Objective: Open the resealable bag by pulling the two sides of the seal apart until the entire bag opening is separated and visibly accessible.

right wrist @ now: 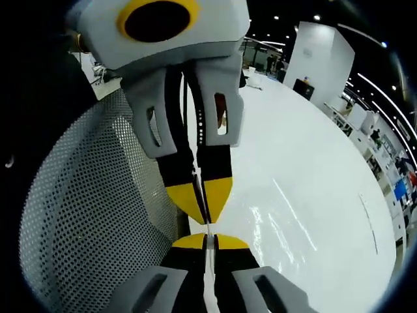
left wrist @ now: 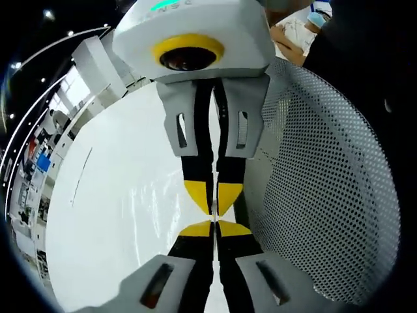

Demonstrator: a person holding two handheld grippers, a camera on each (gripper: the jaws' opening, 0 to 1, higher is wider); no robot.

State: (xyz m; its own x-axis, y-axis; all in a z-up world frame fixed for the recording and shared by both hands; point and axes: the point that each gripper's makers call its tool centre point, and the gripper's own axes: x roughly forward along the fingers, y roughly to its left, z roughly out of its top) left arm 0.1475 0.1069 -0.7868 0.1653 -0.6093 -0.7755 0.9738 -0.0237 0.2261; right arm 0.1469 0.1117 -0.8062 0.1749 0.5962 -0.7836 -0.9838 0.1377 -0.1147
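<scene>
The two grippers meet tip to tip over a white table (left wrist: 111,169). In the left gripper view my left gripper (left wrist: 214,229) rises from the bottom with its yellow tips pressed together. My right gripper (left wrist: 214,195) reaches down from the top, also shut. A clear resealable bag (left wrist: 146,202) shows only as glossy film and a thin edge running between both pairs of jaws. In the right gripper view my right gripper (right wrist: 206,242) faces the left gripper (right wrist: 204,195), with the shiny bag film (right wrist: 287,218) to the right. How far the seal is parted is hidden.
A white perforated metal panel (left wrist: 326,182) curves close beside the grippers and also stands at the left (right wrist: 85,215) in the right gripper view. A person's hand (left wrist: 287,39) rests far behind. White pillars and shelves stand beyond the table.
</scene>
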